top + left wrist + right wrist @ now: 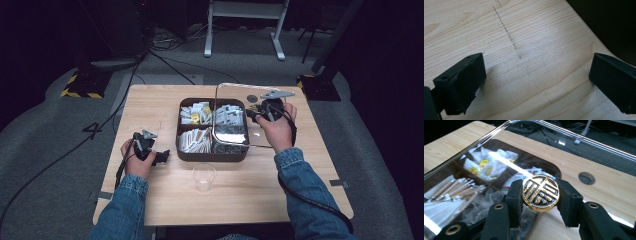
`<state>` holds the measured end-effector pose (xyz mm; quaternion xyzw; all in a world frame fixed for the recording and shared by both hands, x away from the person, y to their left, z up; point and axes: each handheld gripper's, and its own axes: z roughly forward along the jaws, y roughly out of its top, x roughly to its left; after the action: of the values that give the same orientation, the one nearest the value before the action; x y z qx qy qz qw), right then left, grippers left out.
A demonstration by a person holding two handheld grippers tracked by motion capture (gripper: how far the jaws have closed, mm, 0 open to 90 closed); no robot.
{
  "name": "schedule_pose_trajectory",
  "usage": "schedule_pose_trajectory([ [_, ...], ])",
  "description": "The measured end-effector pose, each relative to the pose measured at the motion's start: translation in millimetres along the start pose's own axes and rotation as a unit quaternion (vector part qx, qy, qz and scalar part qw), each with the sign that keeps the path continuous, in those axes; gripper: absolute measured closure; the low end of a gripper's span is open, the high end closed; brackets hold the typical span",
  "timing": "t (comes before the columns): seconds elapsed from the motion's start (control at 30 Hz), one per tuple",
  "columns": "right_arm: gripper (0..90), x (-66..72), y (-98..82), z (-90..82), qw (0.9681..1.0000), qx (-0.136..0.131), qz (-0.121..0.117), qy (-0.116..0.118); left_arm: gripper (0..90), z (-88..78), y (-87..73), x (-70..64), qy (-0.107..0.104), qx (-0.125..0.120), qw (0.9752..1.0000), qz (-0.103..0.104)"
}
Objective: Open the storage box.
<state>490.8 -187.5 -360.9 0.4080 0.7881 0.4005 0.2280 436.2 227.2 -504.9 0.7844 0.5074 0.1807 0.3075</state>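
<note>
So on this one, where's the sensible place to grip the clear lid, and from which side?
Probably by its round gold knob, as the right gripper does here: a jaw on each side of the disc, coming in level from the right side of the table. The clear lid itself is a thin, flat, slick pane, now partly slid off the brown box, so the raised knob looks the surest hold.

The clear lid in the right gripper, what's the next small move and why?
Probably carry the clear lid further right and set it on bare table. The right gripper is clamped on its gold knob, and the lid is shifted right, covering only part of the brown box, with the sachets on the left uncovered. The left gripper is open over the table.
</note>
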Motion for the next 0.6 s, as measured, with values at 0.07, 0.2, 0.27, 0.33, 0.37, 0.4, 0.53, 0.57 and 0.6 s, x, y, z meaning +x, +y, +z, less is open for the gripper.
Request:
schedule_pose_trajectory([
  [0.07,58.9,-6.4,-2.9,-4.3,1.0,0.002,0.003,-0.005,1.3,0.0,0.0,0.0,0.0,0.0,1.0,0.0],
  [0.2,58.9,-16.9,-7.5,-11.2,0.9999,0.003,0.008,-0.013,1.3,0.0,0.0,0.0,0.0,0.0,1.0,0.0],
  [0.27,58.9,-22.1,-9.9,-14.6,0.9998,0.004,0.01,-0.017,1.3,0.0,0.0,-0.1,0.0,0.0,1.0,0.0],
  [0.33,58.9,-27.8,-12.8,-18.3,0.9997,0.006,0.013,-0.022,1.3,0.0,0.0,-0.1,0.0,0.0,1.0,0.0],
  [0.37,58.9,-29.7,-13.8,-19.5,0.9996,0.006,0.014,-0.024,1.3,0.0,0.0,-0.1,0.0,0.0,1.0,0.0],
  [0.4,58.9,-32.3,-15.1,-21.1,0.9995,0.006,0.015,-0.026,1.3,0.0,0.0,-0.1,0.0,0.0,1.0,0.0],
  [0.53,58.9,-41.3,-19.7,-26.2,0.9992,0.006,0.022,-0.032,1.3,0.0,0.0,-0.1,0.0,0.0,1.0,0.0],
  [0.57,58.9,-43.4,-20.7,-27.2,0.9991,0.007,0.024,-0.033,1.3,0.0,0.0,-0.1,0.0,0.0,1.0,0.0],
  [0.6,58.9,-45.3,-21.7,-28.2,0.999,0.008,0.025,-0.035,1.3,0.0,0.0,-0.1,0.001,0.0,1.0,0.0],
])
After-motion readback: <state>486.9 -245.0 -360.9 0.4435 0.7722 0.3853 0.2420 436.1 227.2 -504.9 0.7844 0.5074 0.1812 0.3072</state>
